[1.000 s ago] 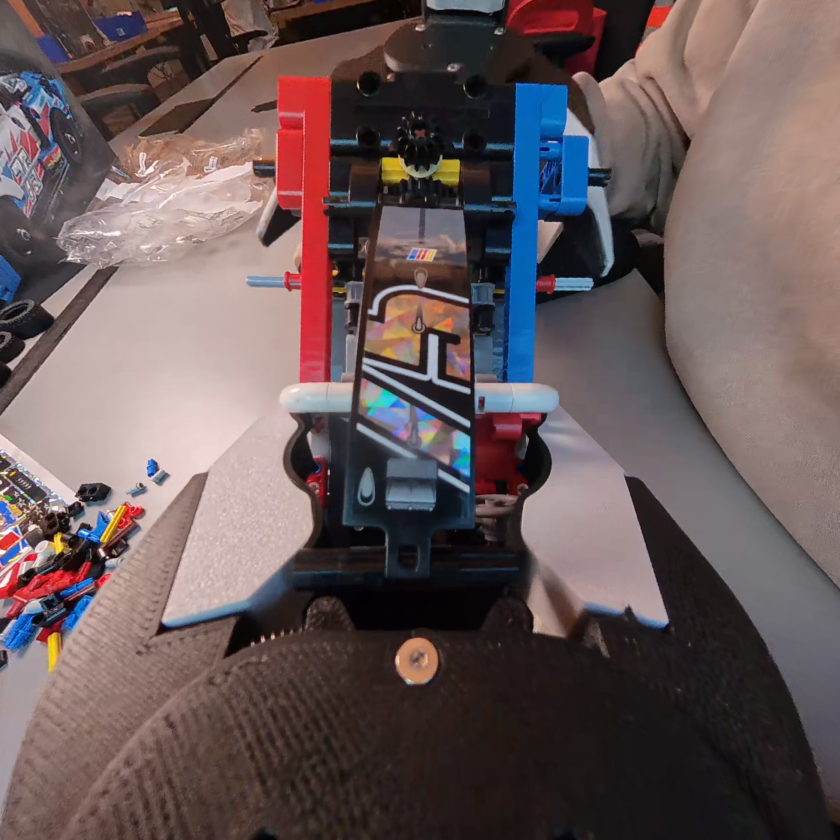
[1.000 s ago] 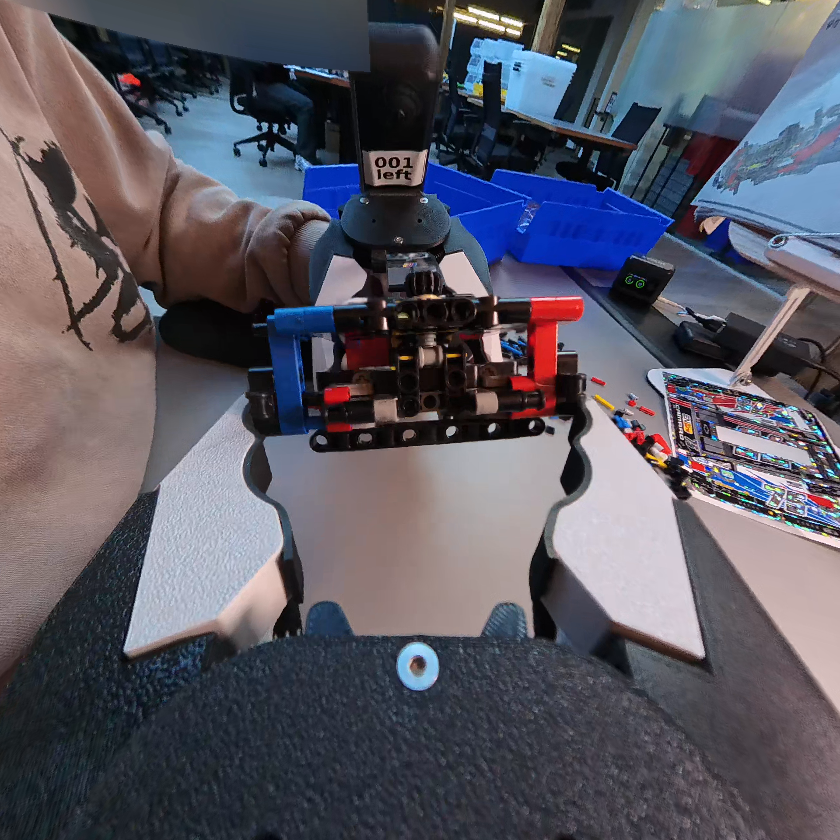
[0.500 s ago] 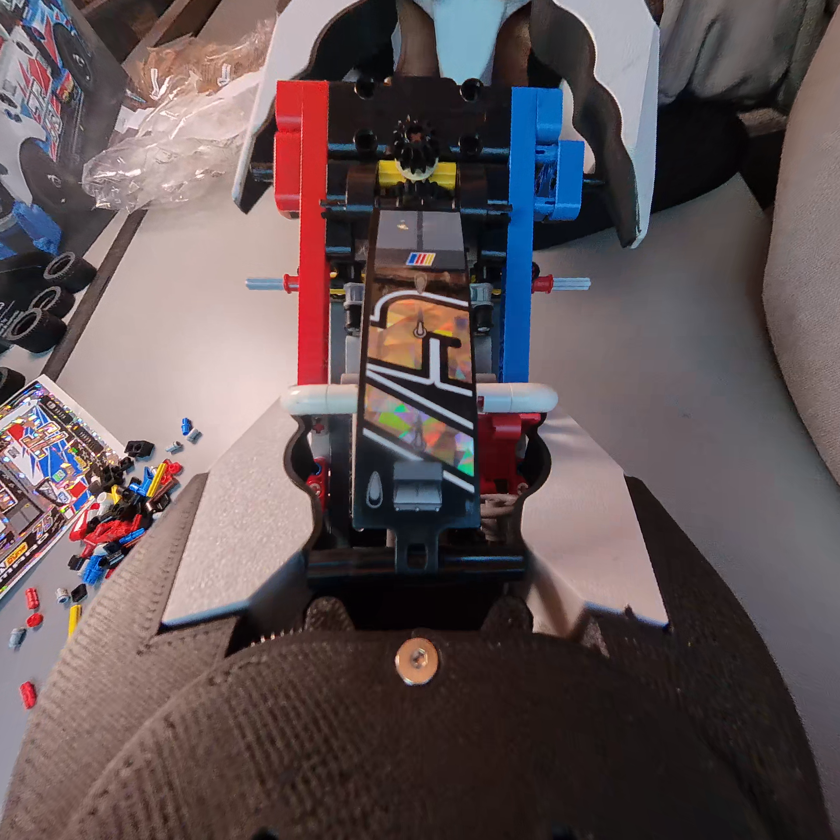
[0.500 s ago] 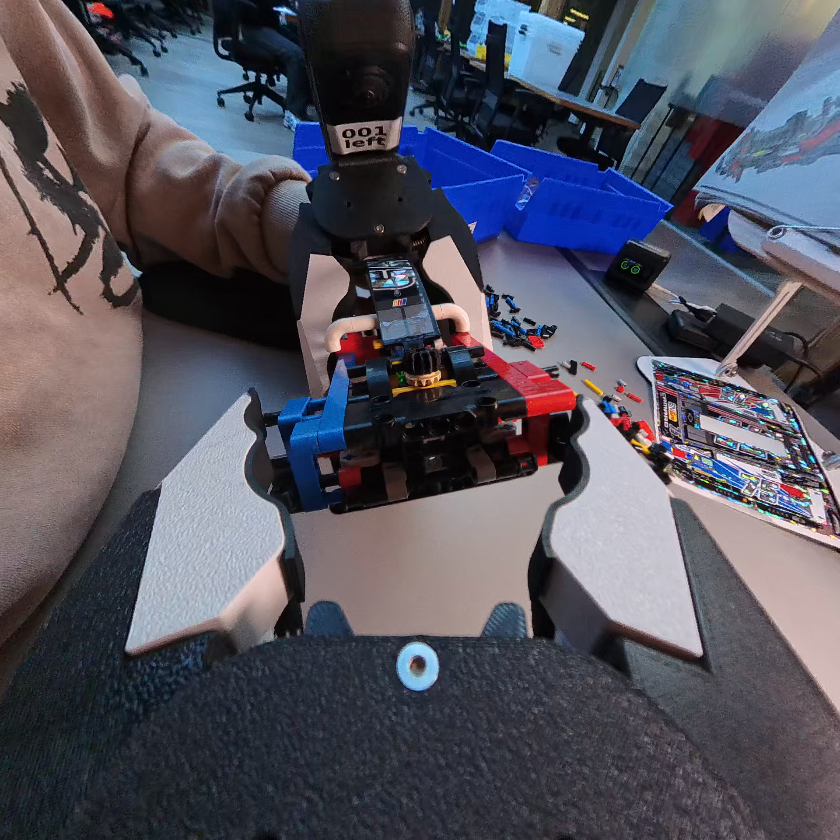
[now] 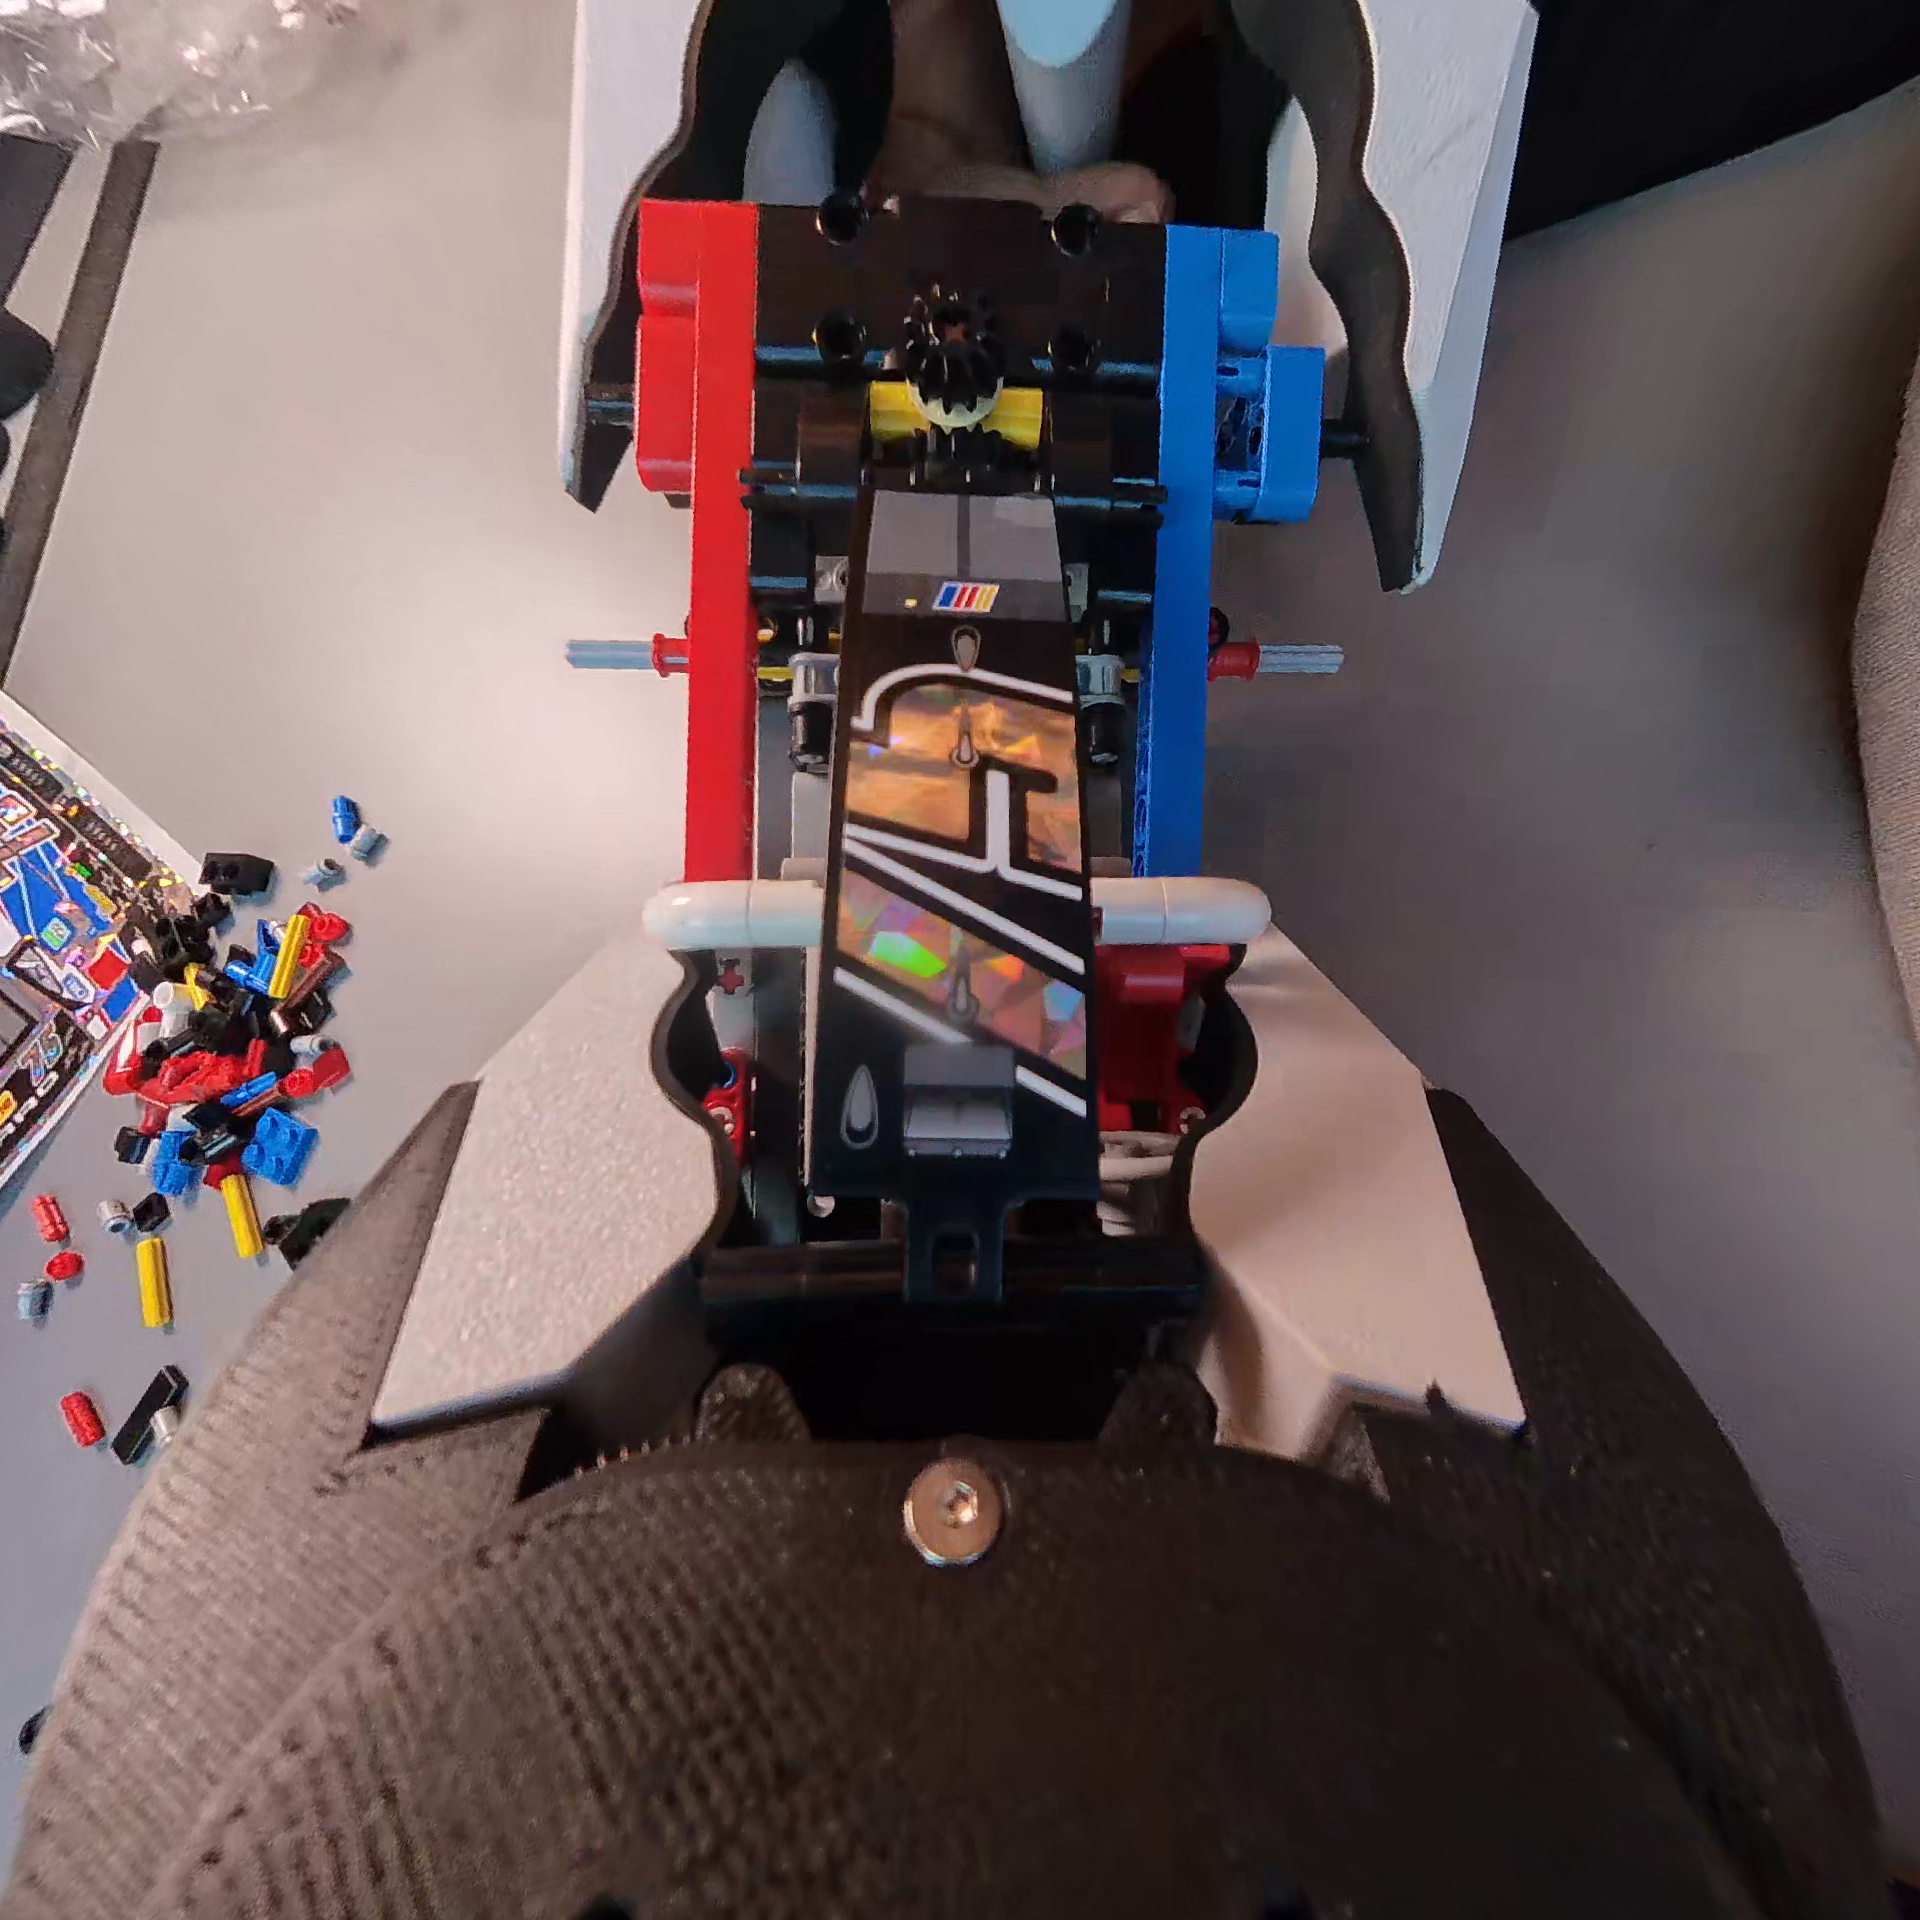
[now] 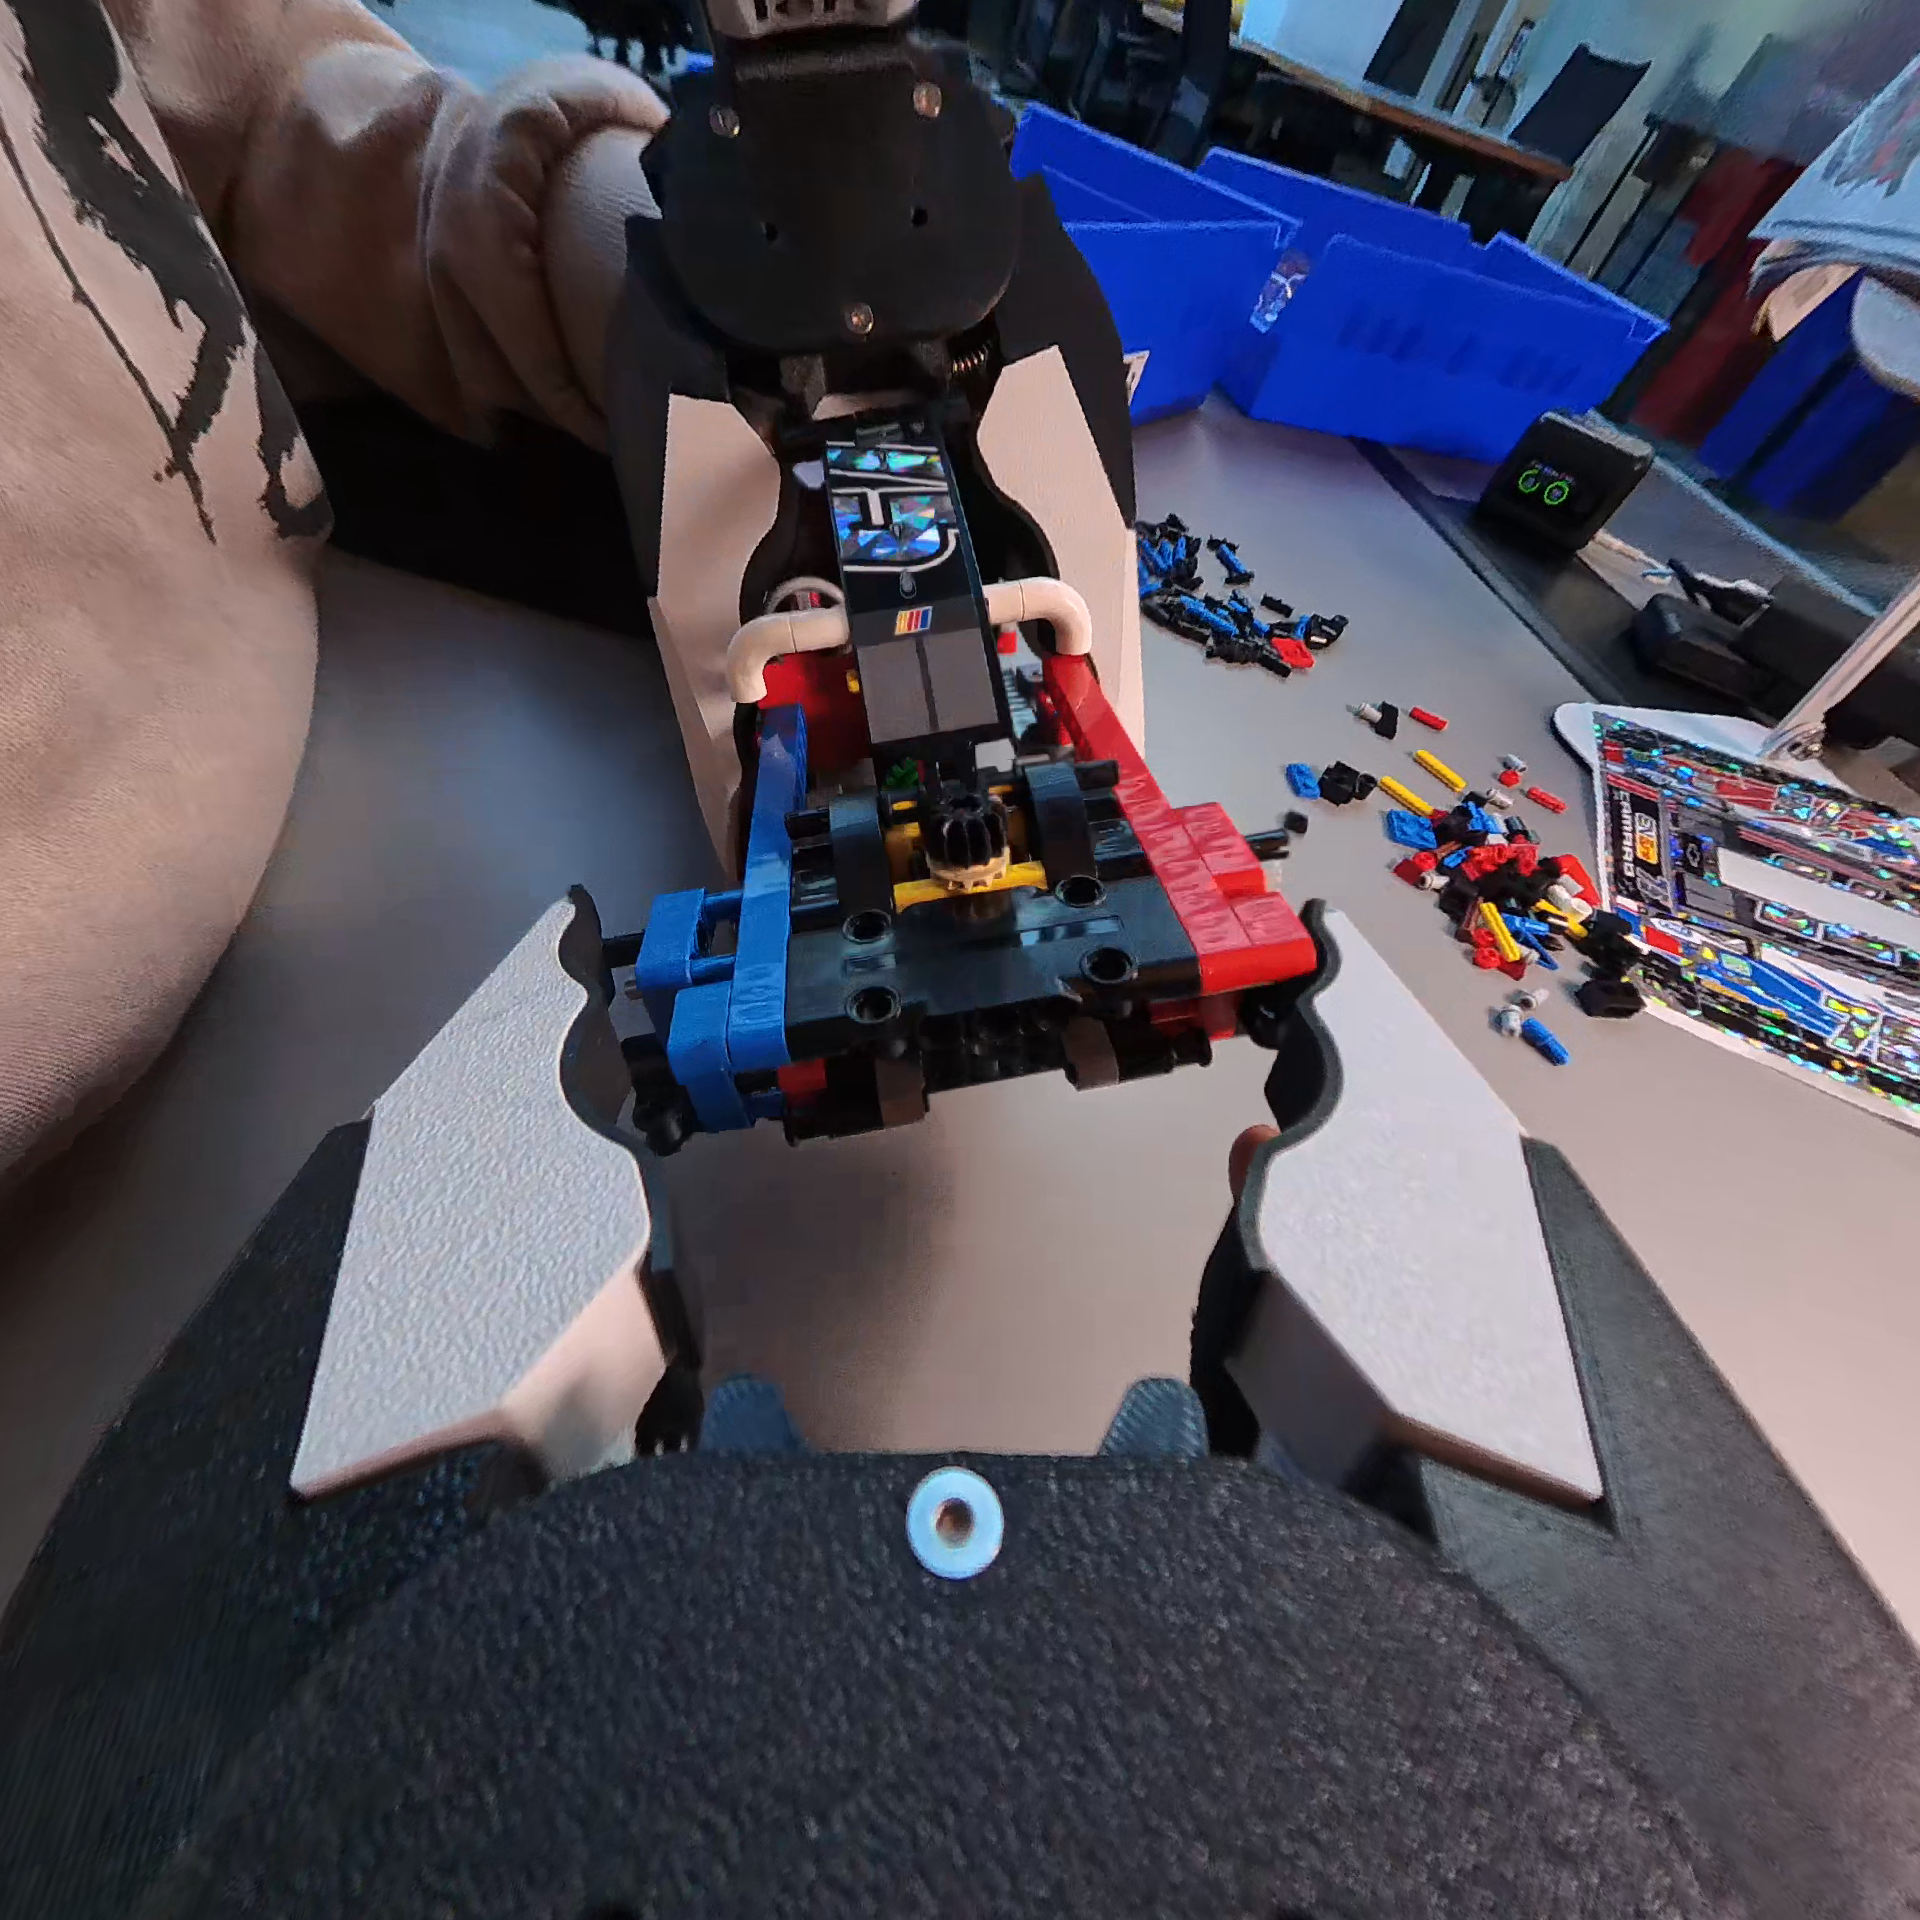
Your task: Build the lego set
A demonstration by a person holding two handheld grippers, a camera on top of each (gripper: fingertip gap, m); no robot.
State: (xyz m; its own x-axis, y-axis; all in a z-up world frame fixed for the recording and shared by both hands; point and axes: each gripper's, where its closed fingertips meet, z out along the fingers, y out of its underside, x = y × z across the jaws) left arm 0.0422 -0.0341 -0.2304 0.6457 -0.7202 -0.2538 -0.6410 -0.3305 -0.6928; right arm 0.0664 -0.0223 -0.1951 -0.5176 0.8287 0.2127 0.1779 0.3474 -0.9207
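Observation:
The lego car chassis has a red beam on one side, a blue beam on the other, and a black panel with a shiny sticker on top. My left gripper is shut on its near end and holds it above the grey table. In the right wrist view the chassis points toward me, with a black gear on top. My right gripper is open, its fingers on either side of that end. I cannot tell whether they touch it. The right gripper also shows in the left wrist view.
A pile of loose lego pieces and a sticker sheet lie to the right on the table. Small blue and black pins lie farther back. Blue bins stand behind. A person's beige sleeve is at left. The tips of one gripper are about 6 centimeters away from the tips of the other.
The left gripper has tilted the chassis so its top faces the right wrist camera. The right gripper has moved closer, and its fingers now flank the chassis end. Both openings look unchanged.

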